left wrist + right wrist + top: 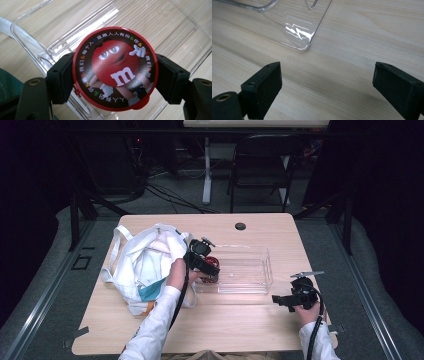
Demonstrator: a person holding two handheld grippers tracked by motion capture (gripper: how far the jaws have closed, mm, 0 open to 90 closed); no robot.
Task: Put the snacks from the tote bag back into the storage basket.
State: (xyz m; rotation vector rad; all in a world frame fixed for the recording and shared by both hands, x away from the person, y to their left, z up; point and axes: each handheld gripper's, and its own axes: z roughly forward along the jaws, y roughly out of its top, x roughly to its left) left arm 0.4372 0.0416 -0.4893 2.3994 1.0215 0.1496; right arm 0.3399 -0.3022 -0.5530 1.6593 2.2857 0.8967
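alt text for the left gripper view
A round red candy tin with a cartoon character on its lid is clamped between the left gripper's two black jaws, above a clear plastic tray on a light wooden table.

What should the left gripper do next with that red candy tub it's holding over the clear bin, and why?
Probably lower it a little and open the jaws. The left gripper is shut on the red candy tub, which sits over the near-left corner of the clear bin. The bin looks bare elsewhere, and the right gripper waits open, apart from it, over the table.
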